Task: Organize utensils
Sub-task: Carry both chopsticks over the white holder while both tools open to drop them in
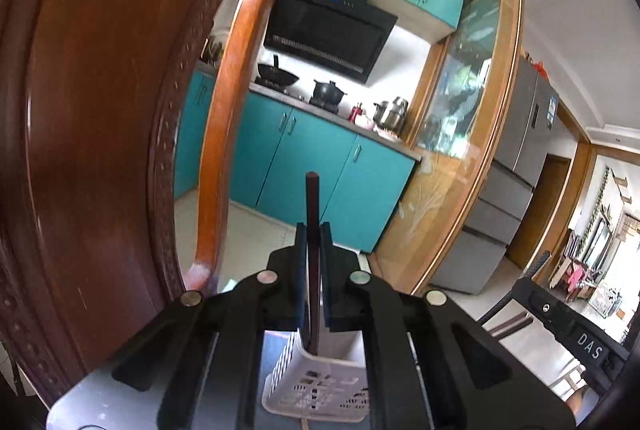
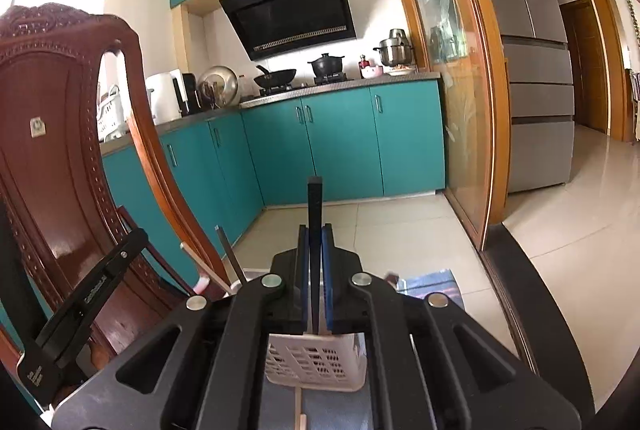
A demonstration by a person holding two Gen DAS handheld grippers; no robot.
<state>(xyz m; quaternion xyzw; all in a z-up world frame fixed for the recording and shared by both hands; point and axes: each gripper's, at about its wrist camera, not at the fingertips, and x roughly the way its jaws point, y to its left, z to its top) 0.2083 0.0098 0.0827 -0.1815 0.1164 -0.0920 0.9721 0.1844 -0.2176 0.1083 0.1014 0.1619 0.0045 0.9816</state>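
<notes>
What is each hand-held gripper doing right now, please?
Left hand-held gripper: shut on a dark brown chopstick, above the white basket.
Right hand-held gripper: shut on a black chopstick, above that basket.

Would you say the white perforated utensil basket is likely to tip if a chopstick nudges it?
Probably yes: the white utensil basket looks like thin perforated plastic, so likely light. It seems taller than wide, and the dark chopstick in the right gripper enters from above, where leverage would be greatest.
</notes>
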